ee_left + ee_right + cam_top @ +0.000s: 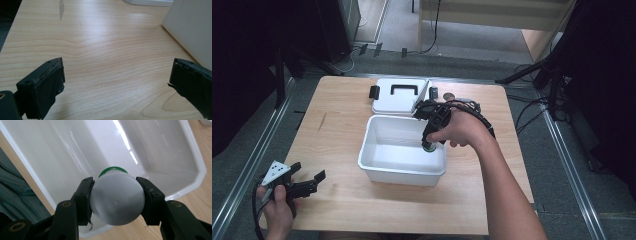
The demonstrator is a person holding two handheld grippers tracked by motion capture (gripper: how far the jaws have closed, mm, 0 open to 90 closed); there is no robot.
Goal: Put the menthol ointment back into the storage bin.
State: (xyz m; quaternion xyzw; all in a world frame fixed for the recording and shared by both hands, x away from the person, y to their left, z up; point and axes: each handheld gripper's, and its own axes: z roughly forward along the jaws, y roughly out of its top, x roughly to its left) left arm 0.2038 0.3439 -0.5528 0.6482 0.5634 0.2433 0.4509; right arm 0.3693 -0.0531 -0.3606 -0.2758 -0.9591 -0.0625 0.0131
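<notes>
A white plastic box (373,165) stands open at the middle of the wooden table, its lid (387,104) with a black handle lying behind it. My right gripper (429,146) reaches down into the box near its right wall. It is shut on a small jar (117,198) with a grey cap and a green body, held over the box interior (75,152). My left gripper (307,183) rests low over the table's front left corner, open, nothing between its fingers (42,87).
Bare wood (107,62) lies ahead of the left gripper, with the box wall (192,27) to its right. Small dark items (433,92) sit by the lid at the back. Metal rails (257,160) flank the table.
</notes>
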